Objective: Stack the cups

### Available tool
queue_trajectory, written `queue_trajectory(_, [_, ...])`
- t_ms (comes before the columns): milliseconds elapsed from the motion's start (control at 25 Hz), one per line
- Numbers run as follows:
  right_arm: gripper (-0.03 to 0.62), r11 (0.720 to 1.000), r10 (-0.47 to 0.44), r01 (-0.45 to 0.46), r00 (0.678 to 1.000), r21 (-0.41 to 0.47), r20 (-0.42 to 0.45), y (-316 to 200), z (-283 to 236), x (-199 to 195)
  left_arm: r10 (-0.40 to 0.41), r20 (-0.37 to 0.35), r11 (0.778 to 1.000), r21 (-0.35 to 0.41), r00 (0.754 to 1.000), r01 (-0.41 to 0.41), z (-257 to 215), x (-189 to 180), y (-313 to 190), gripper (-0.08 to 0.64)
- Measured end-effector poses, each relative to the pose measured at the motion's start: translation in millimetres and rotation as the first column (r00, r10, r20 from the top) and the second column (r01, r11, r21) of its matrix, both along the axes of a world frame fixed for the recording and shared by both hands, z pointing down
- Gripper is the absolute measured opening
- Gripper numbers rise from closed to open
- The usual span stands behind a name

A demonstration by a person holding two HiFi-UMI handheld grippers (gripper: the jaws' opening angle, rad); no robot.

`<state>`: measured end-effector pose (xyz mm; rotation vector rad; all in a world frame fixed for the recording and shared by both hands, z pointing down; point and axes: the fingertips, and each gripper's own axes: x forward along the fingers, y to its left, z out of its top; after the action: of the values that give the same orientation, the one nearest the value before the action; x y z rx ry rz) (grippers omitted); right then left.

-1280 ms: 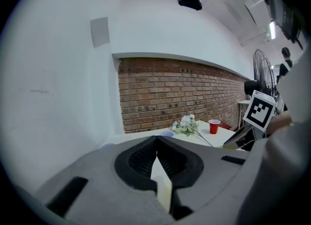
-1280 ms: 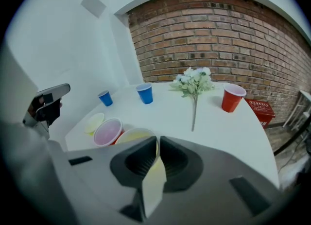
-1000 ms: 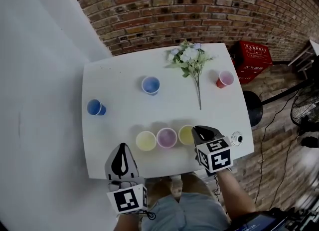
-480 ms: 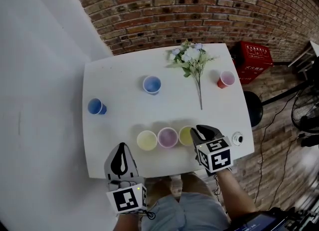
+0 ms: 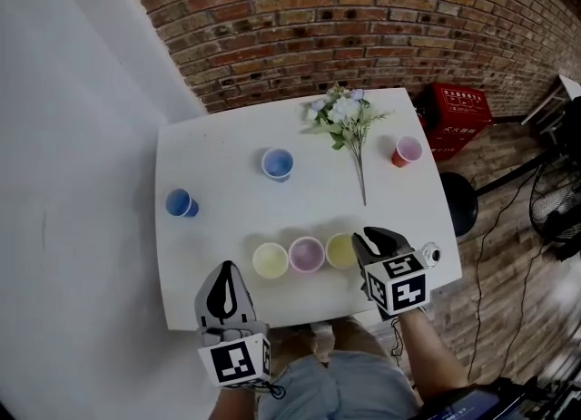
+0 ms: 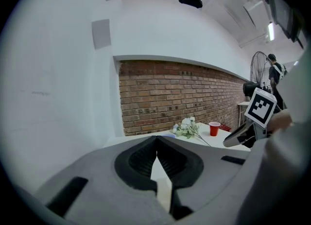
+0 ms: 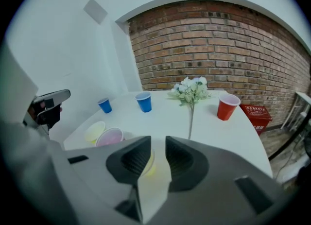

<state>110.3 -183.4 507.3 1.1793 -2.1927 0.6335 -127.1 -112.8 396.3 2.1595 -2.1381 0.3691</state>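
Cups are standing singly all over the white table (image 5: 227, 137), read here in the head view as a dial with twelve at the brick wall (image 5: 363, 19). Three are sitting mouth-up in a close-set row along the near edge. A pale yellow cup (image 5: 270, 260) is at about seven o'clock, a pink cup (image 5: 306, 254) at six, and a lime-yellow cup (image 5: 339, 250) at about five. A light blue cup (image 5: 278, 163) is standing just off the centre toward eleven. A dark blue cup (image 5: 180, 202) is sitting at nine near the left edge, and a red cup (image 5: 407, 151) is standing at two by the right edge. A bunch of artificial flowers (image 5: 345, 114) is lying at one, its stem running back toward the centre.

At five o'clock the right gripper (image 5: 368, 239) is tilting down over the lime-yellow cup. Its jaws have just been opening and are standing apart, and the right gripper view is showing that cup's rim in the gap, with the pads not pressing on it.

At seven o'clock the left gripper (image 5: 224, 268) is hanging at the table's near edge, just short of the pale yellow cup. Its jaws are pressing together with nothing between them.

Off the table, a red crate (image 5: 458, 110) is sitting on the floor at two o'clock and a black stool (image 5: 460, 200) is standing at four.
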Motion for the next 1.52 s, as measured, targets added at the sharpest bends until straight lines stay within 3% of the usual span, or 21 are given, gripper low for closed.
queue_trajectory(400, [0.098,0.987,0.131,-0.131,0.991,0.092,0.009,8.9,-34.9,24.2,0.117,0.015,0.990,0.075,0.993,-0.118,-28.7,10.6,-10.5,0.009])
queue_trajectory(640, [0.098,0.962,0.246,-0.245,0.969,0.124,0.010,10.4,-42.3,62.5,0.191,0.030,0.978,0.081,0.981,-0.193,-30.2,22.9,-29.1,0.009])
queue_trajectory(920, [0.098,0.946,0.292,-0.289,0.956,0.144,-0.002,-23.8,-47.2,116.0,0.208,0.033,0.975,0.071,0.978,-0.210,-22.4,54.3,-58.1,0.009])
queue_trajectory(1200, [0.098,0.978,0.145,-0.141,0.989,0.152,-0.019,-87.5,-52.4,92.2,0.120,0.042,0.990,0.064,0.992,-0.123,-20.8,56.4,-80.8,0.009])
queue_trajectory(1360, [0.098,0.988,-0.003,0.008,0.999,0.152,-0.034,-123.9,-47.8,43.9,0.004,0.043,0.999,0.046,0.999,-0.006,-11.8,28.8,-77.2,0.009])
queue_trajectory(1520, [0.098,0.975,-0.153,0.157,0.987,0.156,-0.039,-151.9,-43.4,-16.8,-0.126,0.040,0.992,0.013,0.991,0.125,1.4,-7.5,-64.8,0.009])
